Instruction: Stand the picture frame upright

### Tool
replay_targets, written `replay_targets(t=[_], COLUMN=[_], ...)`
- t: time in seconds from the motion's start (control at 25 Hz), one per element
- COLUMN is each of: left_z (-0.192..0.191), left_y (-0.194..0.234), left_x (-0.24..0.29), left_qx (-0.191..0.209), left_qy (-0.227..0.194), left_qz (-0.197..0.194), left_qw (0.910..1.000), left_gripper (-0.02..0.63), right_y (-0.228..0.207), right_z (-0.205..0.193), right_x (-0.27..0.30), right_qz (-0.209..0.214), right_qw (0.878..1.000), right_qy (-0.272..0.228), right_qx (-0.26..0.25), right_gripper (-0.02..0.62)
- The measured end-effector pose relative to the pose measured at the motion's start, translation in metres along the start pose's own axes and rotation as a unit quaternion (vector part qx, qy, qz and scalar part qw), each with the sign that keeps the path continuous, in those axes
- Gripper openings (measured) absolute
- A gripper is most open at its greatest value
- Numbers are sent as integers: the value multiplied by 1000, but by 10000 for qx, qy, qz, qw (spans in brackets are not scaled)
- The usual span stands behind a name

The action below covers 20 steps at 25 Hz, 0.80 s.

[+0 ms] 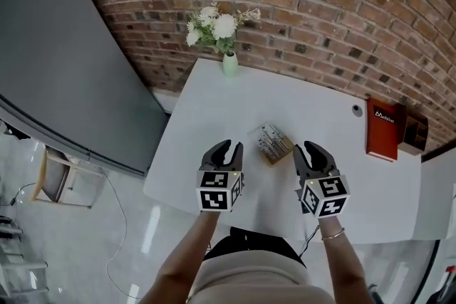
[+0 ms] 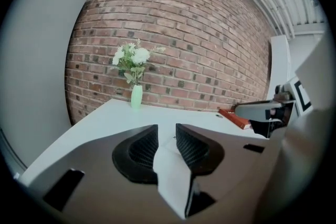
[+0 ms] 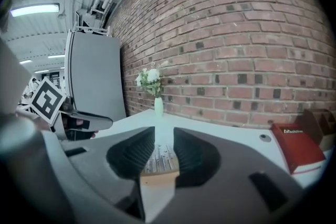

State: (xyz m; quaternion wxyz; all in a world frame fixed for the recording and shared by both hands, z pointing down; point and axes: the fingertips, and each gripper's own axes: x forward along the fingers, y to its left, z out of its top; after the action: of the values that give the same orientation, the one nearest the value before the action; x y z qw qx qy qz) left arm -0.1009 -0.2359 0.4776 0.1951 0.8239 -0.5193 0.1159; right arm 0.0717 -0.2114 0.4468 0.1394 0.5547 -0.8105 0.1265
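The picture frame (image 1: 273,142), with a pale wood edge and a light speckled picture, lies on the white table (image 1: 214,110) a little ahead of both grippers. My left gripper (image 1: 229,147) hovers to the frame's left, its jaws apart, and only table shows in the gap (image 2: 167,131). My right gripper (image 1: 311,149) hovers to the frame's right, also open. In the right gripper view the frame (image 3: 160,162) shows low through the gap of that gripper (image 3: 164,136), untouched by the pads. Each gripper appears at the edge of the other's view.
A pale green vase of white flowers (image 1: 228,62) stands at the table's far edge by the brick wall. A red book (image 1: 382,128) and a brown box (image 1: 416,132) sit at the far right, near a round hole (image 1: 356,110). A grey panel (image 1: 64,60) stands left.
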Motion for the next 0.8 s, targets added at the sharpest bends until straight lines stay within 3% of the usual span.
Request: replay_targets(t=[0.2,0.36,0.8], left_z=[-18,-34,-70], left_y=[-2,-4,-18], left_x=[25,43,74], left_qx=[-376,-893,-2223], left_qy=[361,702,1506], left_qz=[-66,-126,-427], left_qw=[9986,9934,9623], left_gripper=[103,106,109], right_y=[-11,-19,-28], right_z=[-12,-22,-39], right_x=[18,30,50], right_qz=[84,155,378], right_qw=[9997,9992,9973], right_qy=[212,349,588], right_qx=[33,71,228], right_gripper=[95,95,95])
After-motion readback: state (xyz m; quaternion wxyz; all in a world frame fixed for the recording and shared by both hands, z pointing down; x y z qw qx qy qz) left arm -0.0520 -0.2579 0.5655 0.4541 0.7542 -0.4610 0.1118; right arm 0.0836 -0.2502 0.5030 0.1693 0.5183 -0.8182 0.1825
